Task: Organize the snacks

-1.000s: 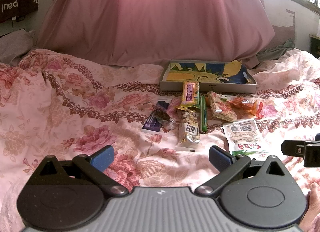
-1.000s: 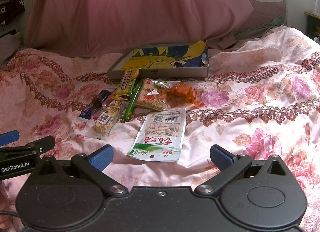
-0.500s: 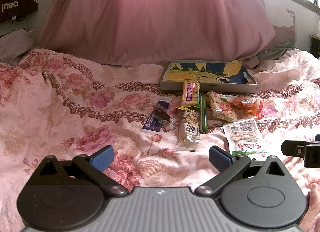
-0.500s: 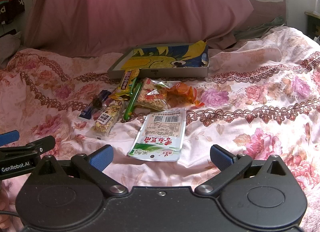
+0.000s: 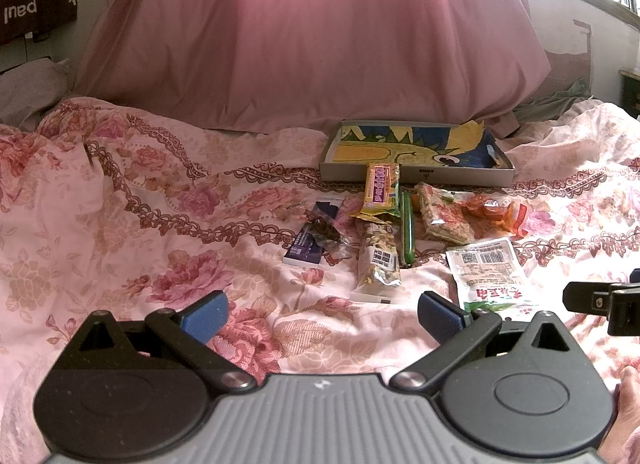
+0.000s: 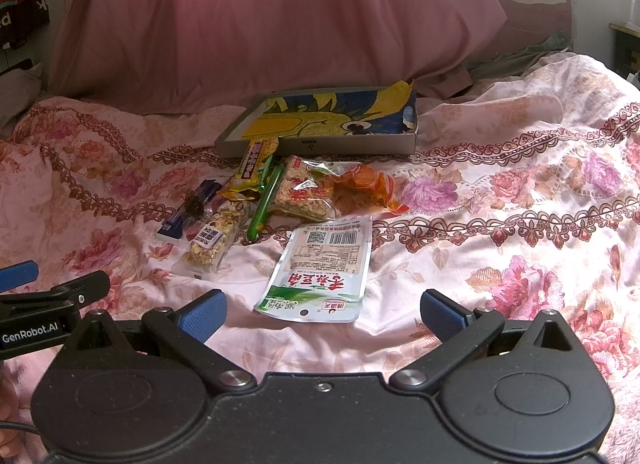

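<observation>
Both grippers hang low over a floral quilt [image 6: 500, 199], jaws spread wide and holding nothing: the left gripper [image 5: 322, 314] faces bare quilt, and the right gripper [image 6: 322, 314] faces the near edge of a white pouch [image 6: 320, 268]. Each gripper's body fills the bottom of its own view and hides the quilt beneath it.

The landmark is a shallow tray [image 6: 316, 145] with a yellow and blue drawing on its floor, lying on the quilt in front of a pink cover [image 5: 320, 35]. The snacks lie in a loose cluster just nearer than the tray. A yellow bar [image 5: 382, 185] leans against the tray's front wall. Nearer than it lie a green stick [image 5: 407, 229] and a clear nut bar [image 5: 378, 264]. To the left of these a dark blue packet [image 5: 306, 242] is partly covered by a small crumpled wrapper [image 5: 326, 229] whose contents cannot be made out. Right of the stick sit a clear cracker pack [image 6: 306, 193] and an orange wrapper [image 6: 364, 185], touching each other. The white pouch is nearest the grippers, lying flat, its print too small to read.

At the right edge of the left view, only a black part of the other gripper shows, cut off by the frame.
</observation>
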{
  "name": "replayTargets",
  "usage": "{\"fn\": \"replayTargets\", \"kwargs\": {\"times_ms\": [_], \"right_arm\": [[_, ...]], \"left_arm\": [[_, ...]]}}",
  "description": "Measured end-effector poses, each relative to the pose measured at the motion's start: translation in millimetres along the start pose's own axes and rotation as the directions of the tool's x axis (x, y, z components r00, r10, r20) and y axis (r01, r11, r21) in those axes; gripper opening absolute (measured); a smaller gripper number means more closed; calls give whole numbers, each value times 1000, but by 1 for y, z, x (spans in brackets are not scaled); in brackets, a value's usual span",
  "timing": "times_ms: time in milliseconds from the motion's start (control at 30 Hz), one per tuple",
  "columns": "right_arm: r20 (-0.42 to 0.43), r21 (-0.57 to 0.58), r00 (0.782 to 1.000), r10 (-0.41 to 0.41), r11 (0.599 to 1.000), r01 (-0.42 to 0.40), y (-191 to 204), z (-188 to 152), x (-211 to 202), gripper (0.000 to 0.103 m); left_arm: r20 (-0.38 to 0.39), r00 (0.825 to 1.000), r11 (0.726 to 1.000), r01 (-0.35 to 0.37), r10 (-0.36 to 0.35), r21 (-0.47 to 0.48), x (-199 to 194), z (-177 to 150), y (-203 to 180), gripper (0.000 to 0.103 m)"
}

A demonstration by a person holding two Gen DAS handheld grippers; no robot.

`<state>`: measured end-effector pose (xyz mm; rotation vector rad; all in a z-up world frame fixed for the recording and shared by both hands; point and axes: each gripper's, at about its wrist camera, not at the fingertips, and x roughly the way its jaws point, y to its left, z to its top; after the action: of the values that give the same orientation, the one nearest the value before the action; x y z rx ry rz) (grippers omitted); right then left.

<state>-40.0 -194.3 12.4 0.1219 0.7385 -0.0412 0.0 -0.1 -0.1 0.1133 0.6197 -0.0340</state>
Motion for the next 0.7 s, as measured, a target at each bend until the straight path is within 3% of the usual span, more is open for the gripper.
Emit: {"fn": "replayTargets", "kwargs": {"times_ms": [700], "right_arm": [[-101,-39,995,12,999,-16,5,12,21,102]], "left_arm": [[-70,998,1000,-5,3,-16,14,14,1,103]]}}
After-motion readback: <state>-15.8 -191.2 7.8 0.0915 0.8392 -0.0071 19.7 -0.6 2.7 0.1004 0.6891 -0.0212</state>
